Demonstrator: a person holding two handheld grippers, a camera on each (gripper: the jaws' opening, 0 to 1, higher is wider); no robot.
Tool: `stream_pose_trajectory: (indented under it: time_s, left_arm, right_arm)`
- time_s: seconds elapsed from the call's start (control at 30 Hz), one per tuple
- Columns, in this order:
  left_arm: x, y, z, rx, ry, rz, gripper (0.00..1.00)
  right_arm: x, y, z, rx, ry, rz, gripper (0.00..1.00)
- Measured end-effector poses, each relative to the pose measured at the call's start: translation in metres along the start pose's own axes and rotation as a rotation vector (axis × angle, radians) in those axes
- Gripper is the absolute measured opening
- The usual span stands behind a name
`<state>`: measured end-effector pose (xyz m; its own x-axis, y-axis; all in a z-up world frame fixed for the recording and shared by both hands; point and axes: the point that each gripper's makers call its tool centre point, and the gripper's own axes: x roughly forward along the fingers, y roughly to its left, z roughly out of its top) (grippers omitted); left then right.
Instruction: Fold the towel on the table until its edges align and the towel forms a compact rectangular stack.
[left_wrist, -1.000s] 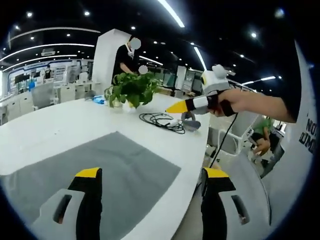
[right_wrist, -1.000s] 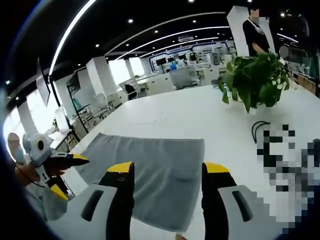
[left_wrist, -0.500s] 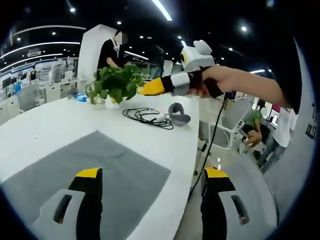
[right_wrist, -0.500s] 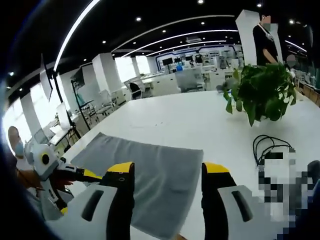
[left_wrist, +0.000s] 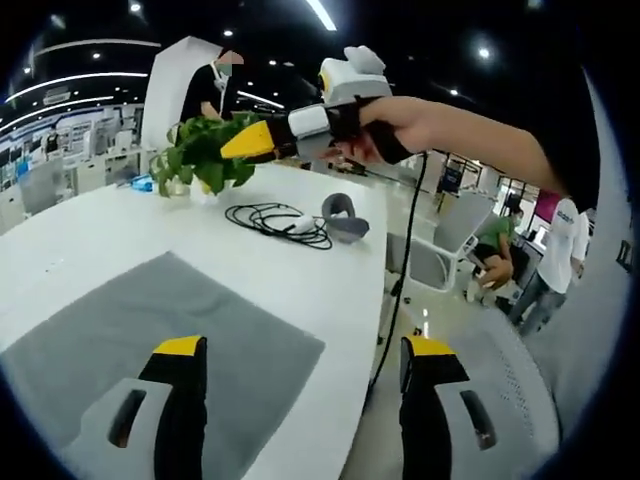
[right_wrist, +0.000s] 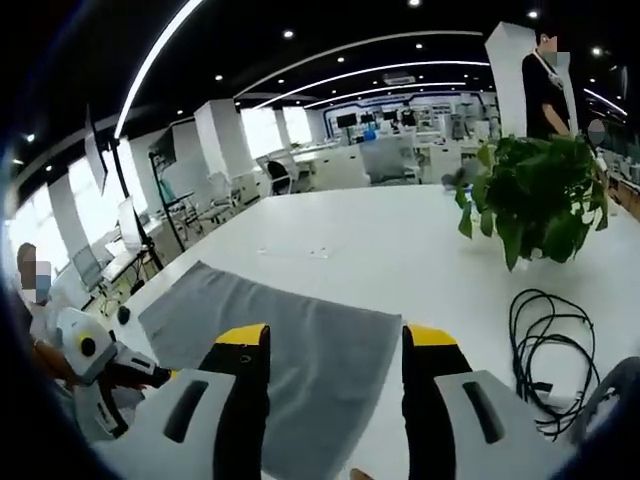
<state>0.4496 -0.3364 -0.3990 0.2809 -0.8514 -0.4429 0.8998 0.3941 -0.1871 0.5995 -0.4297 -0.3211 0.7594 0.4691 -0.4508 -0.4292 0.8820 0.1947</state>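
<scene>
Left gripper view: our left claw (left_wrist: 300, 350) gapes wide, empty, above the grey towel (left_wrist: 150, 330) lying flat on the white worktop (left_wrist: 340, 250); right claw (left_wrist: 250, 142) aloft, jaws together.

Right gripper view: right claw (right_wrist: 335, 335) apart, empty; towel (right_wrist: 300, 340) flat; potted plant (right_wrist: 535, 205), black cable (right_wrist: 545, 350) beyond.

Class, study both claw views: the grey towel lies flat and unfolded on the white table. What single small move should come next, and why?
Probably lower the left claw to the near edge of the flat grey cloth towel. It lies unfolded on the white table, both claws are open and empty, and the right claw sits above the towel too, so no grasp has started.
</scene>
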Motion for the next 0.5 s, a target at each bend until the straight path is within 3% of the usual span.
stream_pose_trajectory:
  time_s: [0.27, 0.37, 0.5]
  left_arm:
    - [0.023, -0.016, 0.007, 0.053, 0.012, -0.059, 0.73]
    - [0.030, -0.020, 0.006, 0.074, 0.023, -0.074, 0.68]
    - [0.034, -0.020, 0.007, 0.070, 0.027, -0.077, 0.65]
  right_arm:
    - [0.023, -0.004, 0.007, -0.040, 0.016, 0.028, 0.49]
    - [0.028, -0.013, 0.015, -0.086, -0.009, -0.027, 0.44]
    - [0.038, -0.022, 0.016, -0.061, -0.021, -0.035, 0.42]
